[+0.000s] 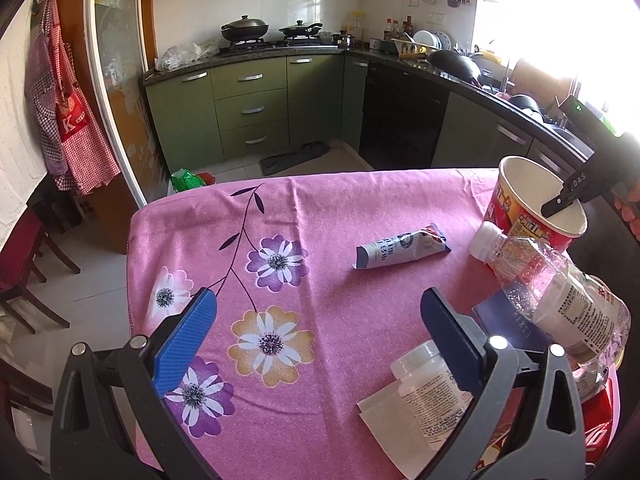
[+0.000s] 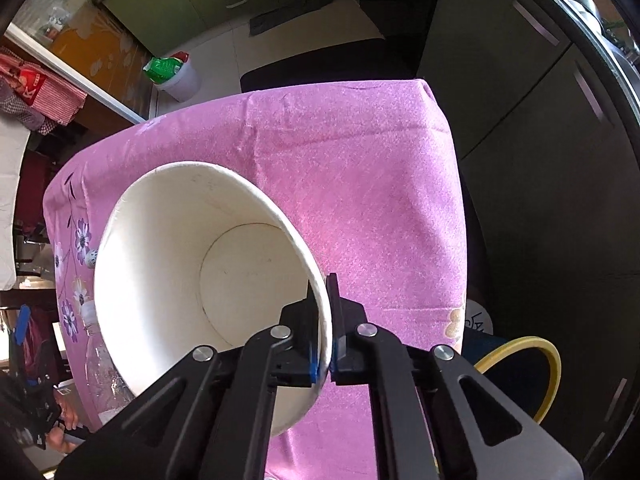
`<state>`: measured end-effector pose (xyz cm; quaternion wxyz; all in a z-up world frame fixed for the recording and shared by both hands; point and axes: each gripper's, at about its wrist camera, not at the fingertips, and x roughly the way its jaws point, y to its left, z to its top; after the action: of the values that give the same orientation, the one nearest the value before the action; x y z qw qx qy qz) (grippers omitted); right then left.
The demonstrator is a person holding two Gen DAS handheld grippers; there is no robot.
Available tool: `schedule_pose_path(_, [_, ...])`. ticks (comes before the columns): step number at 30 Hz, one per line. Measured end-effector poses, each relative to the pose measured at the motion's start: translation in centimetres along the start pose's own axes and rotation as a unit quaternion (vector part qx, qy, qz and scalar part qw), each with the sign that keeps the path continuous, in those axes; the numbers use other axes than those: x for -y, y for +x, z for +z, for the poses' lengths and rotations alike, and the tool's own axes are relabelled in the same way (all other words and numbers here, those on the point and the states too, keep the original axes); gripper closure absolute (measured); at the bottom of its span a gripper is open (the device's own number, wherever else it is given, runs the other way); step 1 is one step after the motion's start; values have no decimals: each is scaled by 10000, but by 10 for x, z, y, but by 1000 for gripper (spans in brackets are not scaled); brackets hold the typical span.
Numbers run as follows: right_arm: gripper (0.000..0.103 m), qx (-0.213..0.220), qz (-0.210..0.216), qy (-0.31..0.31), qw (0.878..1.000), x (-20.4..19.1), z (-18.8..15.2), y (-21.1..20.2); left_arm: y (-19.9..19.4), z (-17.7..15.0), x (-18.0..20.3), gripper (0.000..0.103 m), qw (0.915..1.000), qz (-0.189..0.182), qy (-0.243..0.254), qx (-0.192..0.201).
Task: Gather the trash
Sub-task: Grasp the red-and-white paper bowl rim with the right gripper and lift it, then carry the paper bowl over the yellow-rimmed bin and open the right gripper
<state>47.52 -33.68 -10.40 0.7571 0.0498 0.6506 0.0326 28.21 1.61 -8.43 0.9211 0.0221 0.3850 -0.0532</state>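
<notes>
On the pink flowered tablecloth (image 1: pixel 320 216), the right gripper (image 2: pixel 325 300) pinches the thin rim of a round paper cup (image 2: pixel 168 248), smooth and white inside. Beside it lie a clear crinkled bottle (image 1: pixel 560 284) and a flattened wrapper (image 1: pixel 400 250), while the left gripper (image 1: pixel 316 312) hovers with its ribbed blue pads spread wide.

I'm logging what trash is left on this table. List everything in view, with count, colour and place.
paper noodle cup: one, red outside, white inside, far right of the table, rim pinched
clear plastic bottle: one, white cap, lying against the cup
crumpled wrapper: one, blue and white, table centre
small plastic jar: one, translucent white, near right edge
dark blue card: one, under the bottle
tablecloth: one, pink with flowers, covering the table
lined bin: one, white with green bag, on the floor beyond the table
left gripper: jaws open, above the cloth, holding nothing
right gripper: jaws shut on the cup's rim
</notes>
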Motion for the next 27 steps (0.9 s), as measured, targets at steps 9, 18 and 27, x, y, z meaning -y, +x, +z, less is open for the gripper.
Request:
schedule_pose_path(9, [99, 716, 406, 693, 9942, 82, -39, -86, -1, -1, 7, 6, 10000, -53, 82, -16])
schedule_pose_path(18, [99, 969, 197, 2233, 9697, 257, -164, -102, -20, 1, 19, 6, 9997, -73, 219, 33])
schedule_pose_path(27, [98, 391, 141, 2902, 9561, 342, -222, -2, -58, 2, 36, 6, 9993, -105, 352, -116])
